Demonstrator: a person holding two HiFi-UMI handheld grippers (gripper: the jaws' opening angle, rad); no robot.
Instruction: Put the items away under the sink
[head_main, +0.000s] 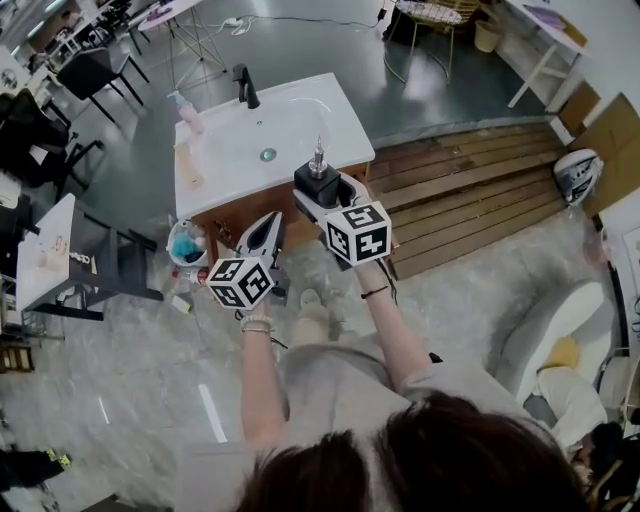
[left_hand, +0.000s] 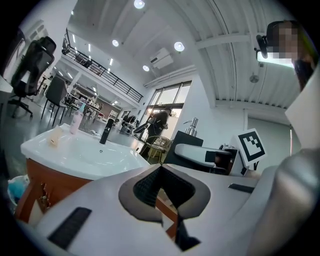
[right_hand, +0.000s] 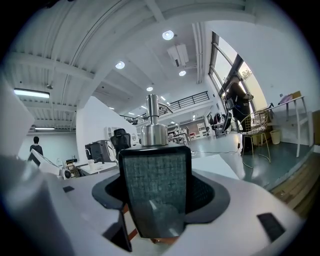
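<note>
Two grippers hang before the sink (head_main: 300, 112): left gripper (head_main: 267, 224) pressed together, empty; right gripper (head_main: 323, 193) pinching a dispenser (head_main: 317, 177) over the sink's front right corner. Likely the carrying step; next it must go down into the cabinet (head_main: 232, 214).
</note>
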